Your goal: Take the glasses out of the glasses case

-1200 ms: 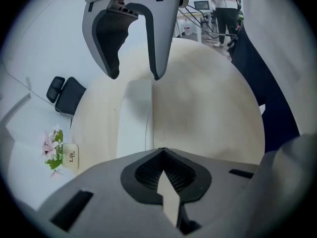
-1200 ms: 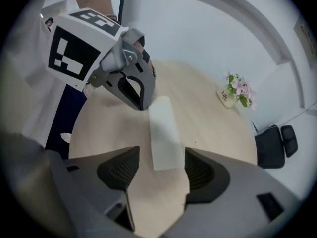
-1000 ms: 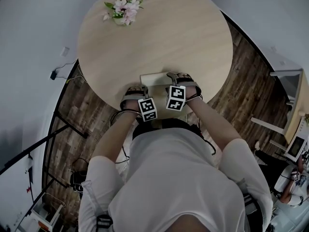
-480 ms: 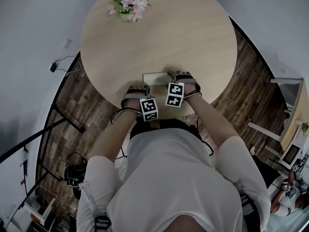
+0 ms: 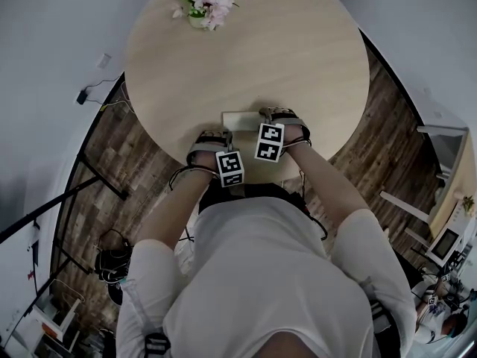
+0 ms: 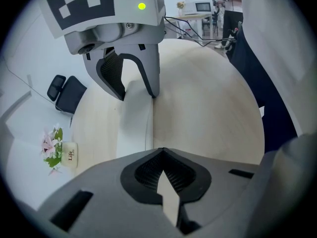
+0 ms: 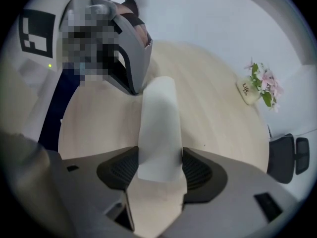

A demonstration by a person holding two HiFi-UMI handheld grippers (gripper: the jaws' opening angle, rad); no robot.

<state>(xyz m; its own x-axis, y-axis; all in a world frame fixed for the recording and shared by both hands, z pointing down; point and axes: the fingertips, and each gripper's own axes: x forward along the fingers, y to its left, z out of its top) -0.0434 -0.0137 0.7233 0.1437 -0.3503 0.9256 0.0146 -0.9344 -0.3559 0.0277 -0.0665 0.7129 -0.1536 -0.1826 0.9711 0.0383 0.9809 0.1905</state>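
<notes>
A white glasses case lies closed near the front edge of the round wooden table. My right gripper is shut on one end of the case, with a pad pressed against each side. From the left gripper view, the right gripper's fingers straddle the far end of the case. My left gripper is shut with nothing between its pads, its tip at the case's other end. No glasses are in sight. In the head view both grippers sit side by side at the case.
A small white pot of pink flowers stands at the table's far edge, also visible as a flower pot in the right gripper view. A black office chair stands beyond the table. The person's body is close against the near edge.
Both grippers stay at the case with hardly any movement. Only the head camera has shifted slightly.
</notes>
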